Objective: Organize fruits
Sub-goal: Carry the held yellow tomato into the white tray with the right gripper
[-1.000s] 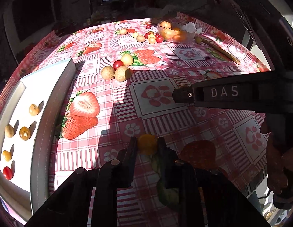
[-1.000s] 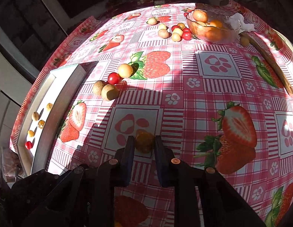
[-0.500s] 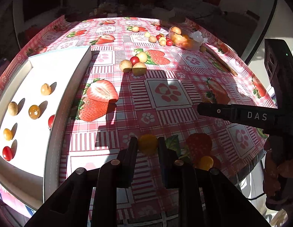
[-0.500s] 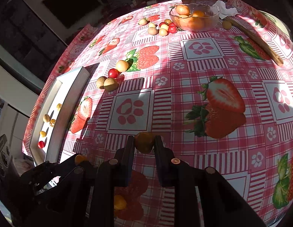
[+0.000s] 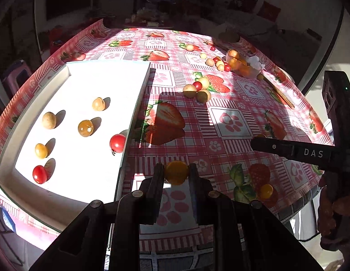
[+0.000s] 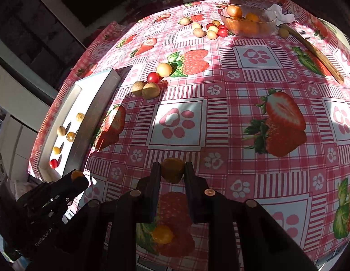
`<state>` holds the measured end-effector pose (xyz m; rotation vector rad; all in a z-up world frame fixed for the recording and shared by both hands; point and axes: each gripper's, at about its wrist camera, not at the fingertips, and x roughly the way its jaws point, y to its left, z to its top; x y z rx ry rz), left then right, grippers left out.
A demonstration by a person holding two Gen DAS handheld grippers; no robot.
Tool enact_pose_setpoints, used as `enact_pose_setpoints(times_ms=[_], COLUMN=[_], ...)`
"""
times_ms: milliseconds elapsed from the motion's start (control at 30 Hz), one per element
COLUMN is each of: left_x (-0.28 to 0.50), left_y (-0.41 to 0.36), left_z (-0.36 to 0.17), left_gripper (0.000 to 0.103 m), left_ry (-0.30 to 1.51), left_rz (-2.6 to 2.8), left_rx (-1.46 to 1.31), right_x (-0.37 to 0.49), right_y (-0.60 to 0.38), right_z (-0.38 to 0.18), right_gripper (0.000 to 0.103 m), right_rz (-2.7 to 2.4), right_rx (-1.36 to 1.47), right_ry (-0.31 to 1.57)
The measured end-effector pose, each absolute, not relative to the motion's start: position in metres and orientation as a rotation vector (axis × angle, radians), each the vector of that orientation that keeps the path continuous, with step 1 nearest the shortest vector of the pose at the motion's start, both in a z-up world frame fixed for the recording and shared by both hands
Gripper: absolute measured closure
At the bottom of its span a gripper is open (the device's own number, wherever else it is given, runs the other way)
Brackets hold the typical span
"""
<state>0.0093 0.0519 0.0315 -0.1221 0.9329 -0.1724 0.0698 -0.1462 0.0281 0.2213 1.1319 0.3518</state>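
Two forward wrist views, shared tablecloth.

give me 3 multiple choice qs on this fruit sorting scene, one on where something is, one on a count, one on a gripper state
1. Where does the glass bowl sit?
A. inside the white tray
B. on the tablecloth at the far end
C. between the left gripper's jaws

2. How many fruits lie in the white tray?
A. three
B. six
C. nine

3. What is the left gripper doing?
A. shut on a yellow-orange fruit
B. wide open, holding nothing
C. shut on a red tomato

Key: 1 B, the bowl stands far off on the cloth; 2 B, the left wrist view shows two red and four yellow or tan pieces; 3 A, the fruit sits between its jaws.
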Motion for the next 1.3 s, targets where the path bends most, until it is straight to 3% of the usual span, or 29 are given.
enact_pose_setpoints(times_ms=[800,1300], left_x=[0.0,0.015], left_y=[0.201,0.233], left_z=[0.037,0.007], left_gripper=[0.08,0.08], left_ry=[0.856,0.943], left_rz=[0.134,0.233], left_rx=[-0.163,-0.177], right_x=[0.078,0.076], right_y=[0.007,0.088], right_z=[0.055,0.025], right_gripper=[0.08,0.08], right_rz=[0.596,0.689], right_rx=[0.077,-0.057], right_ry=[1.138,1.208])
